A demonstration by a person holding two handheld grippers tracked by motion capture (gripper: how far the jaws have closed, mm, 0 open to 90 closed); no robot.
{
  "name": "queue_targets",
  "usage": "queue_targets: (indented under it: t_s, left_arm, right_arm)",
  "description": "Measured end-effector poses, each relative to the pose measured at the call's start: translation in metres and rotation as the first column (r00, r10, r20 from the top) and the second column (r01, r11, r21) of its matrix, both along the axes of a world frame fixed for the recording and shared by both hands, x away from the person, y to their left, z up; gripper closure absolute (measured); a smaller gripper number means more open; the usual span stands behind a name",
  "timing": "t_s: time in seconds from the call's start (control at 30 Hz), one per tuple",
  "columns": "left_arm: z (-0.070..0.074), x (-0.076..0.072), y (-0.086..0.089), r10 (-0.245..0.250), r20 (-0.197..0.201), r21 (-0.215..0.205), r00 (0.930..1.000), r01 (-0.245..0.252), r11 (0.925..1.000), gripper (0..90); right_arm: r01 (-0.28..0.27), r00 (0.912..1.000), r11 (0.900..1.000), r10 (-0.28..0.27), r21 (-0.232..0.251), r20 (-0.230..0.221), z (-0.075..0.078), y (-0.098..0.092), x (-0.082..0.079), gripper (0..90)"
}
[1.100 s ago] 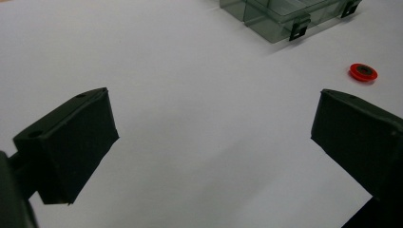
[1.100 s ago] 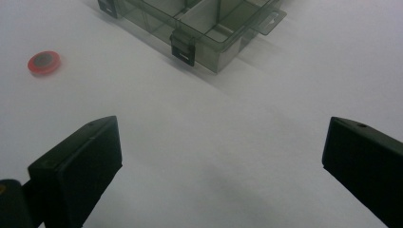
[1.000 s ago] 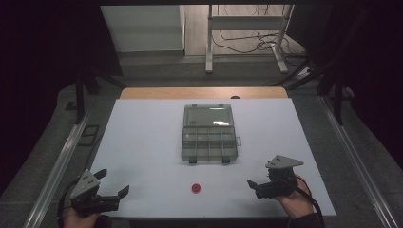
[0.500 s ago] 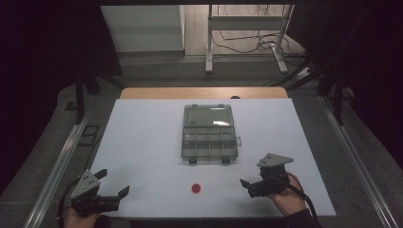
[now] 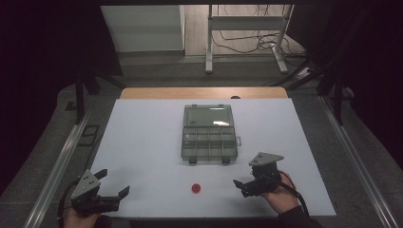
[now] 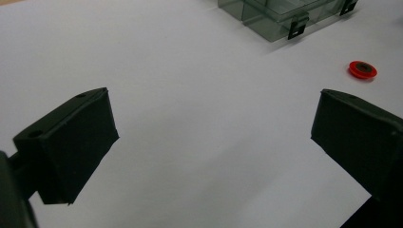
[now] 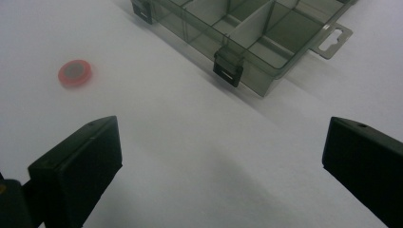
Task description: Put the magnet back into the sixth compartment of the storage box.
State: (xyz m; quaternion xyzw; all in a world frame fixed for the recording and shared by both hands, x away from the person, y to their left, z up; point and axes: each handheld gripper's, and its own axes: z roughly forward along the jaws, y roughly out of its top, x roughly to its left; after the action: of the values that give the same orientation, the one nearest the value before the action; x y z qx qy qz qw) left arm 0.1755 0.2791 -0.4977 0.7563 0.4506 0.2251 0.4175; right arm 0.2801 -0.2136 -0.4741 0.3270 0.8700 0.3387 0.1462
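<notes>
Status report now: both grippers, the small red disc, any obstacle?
Left gripper open, empty. Right gripper open, empty, beside small red round disc. Disc flat on white table, untouched. Clear smoky plastic compartment box open behind; nothing blocking.

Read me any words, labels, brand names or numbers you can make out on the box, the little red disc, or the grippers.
No readable text in any view.
Clear compartment box: no label, brand or number on its lid, dividers or latches.
Red disc: plain red rim with a dark centre; no marking legible.
Left gripper and right gripper: black fingers and grey plates carry no visible lettering.
White table: blank.
</notes>
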Motion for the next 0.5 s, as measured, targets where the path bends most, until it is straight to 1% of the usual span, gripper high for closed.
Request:
queue_targets:
  t_s: [0.5]
  left_arm:
    - [0.0,0.0,0.0,-0.003,-0.001,0.002,1.0,0.003,1.0,1.7]
  right_arm:
    - [-0.03,0.9991,0.999,0.029,-0.015,-0.029,-0.001,0.019,0.004,0.0]
